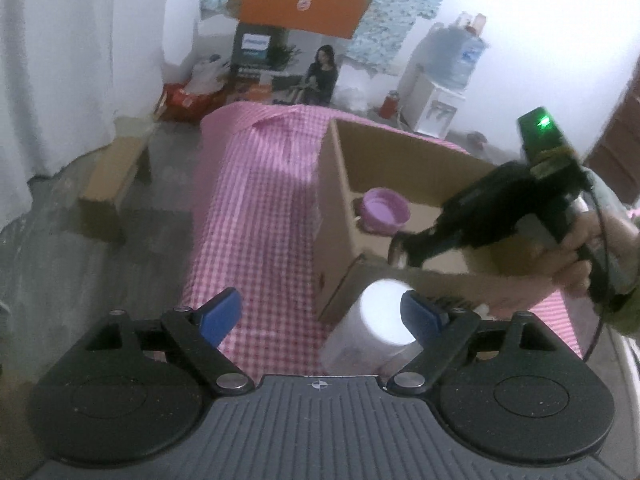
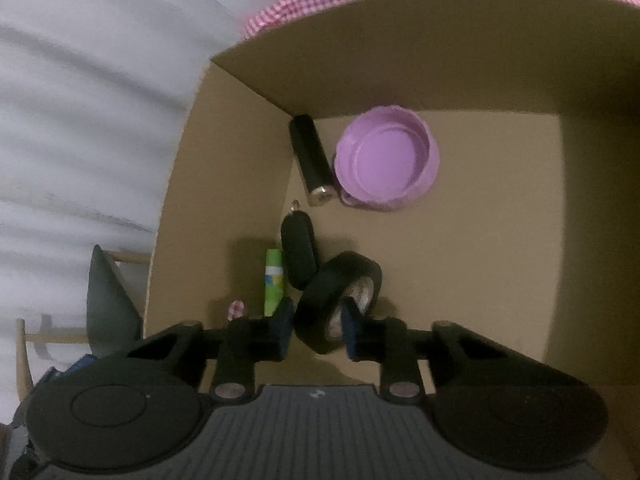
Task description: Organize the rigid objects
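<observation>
In the left wrist view, the left gripper (image 1: 320, 312) hangs over the pink-checked counter (image 1: 256, 208) with its blue fingers (image 1: 220, 316) spread wide, released, clasping nothing. A white cylindrical container (image 1: 372, 328) stands on the counter just inside the right-hand finger, at about 2 o'clock from the midpoint between the fingers; whether the finger touches it cannot be told. Beyond it, toward 1 o'clock, sits an open cardboard box (image 1: 340, 184) with a purple bowl (image 1: 385, 210) on its floor. At 3 o'clock in that view the right hand (image 1: 560, 264) holds the right gripper, which dips over the box's near edge.

In the right wrist view, the right gripper (image 2: 316, 320) is down inside the cardboard box (image 2: 500, 280). Its fingers (image 2: 282, 326) are clenched on a roll of black tape (image 2: 336, 300), one finger outside the roll and the other reaching into its core. The tape stands tilted on its edge against the box floor. At 11 o'clock from the tape lies a green tube (image 2: 273, 280), with a dark oval fob (image 2: 298, 256) just beside it, near the tape. Farther in, at 12 o'clock, a black cylinder (image 2: 312, 160) with a metal end lies just beside the purple bowl (image 2: 386, 158), which rests open side up near the far wall.
</observation>
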Demonstrator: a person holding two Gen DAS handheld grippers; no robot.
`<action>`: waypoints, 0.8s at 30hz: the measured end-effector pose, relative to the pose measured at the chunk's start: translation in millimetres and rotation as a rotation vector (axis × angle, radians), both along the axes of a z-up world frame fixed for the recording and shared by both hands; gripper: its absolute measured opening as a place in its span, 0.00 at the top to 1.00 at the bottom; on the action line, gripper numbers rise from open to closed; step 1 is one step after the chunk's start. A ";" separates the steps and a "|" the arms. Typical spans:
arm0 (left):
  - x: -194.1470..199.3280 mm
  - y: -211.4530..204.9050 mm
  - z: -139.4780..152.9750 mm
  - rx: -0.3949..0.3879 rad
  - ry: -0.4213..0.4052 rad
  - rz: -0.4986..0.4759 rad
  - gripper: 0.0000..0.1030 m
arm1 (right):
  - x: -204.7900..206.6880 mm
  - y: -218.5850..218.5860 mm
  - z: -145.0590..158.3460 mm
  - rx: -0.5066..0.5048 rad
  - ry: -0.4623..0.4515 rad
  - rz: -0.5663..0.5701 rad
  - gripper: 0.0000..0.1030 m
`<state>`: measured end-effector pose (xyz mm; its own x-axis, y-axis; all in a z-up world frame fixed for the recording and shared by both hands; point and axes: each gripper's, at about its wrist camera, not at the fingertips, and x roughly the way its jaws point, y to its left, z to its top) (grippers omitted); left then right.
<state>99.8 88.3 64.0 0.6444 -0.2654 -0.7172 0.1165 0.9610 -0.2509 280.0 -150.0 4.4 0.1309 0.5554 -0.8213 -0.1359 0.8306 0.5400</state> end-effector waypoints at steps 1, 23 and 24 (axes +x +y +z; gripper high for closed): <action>-0.5 3.2 -2.7 -0.006 0.004 0.007 0.15 | 0.2 0.7 3.2 -0.009 -0.022 0.005 0.80; -30.9 -0.3 -13.3 0.028 -0.036 -0.030 0.15 | 22.2 -33.3 -28.9 -0.036 0.085 -0.096 0.76; -32.7 -3.6 -12.7 0.033 -0.042 -0.036 0.15 | 21.5 -31.9 -30.9 -0.046 0.086 -0.091 0.76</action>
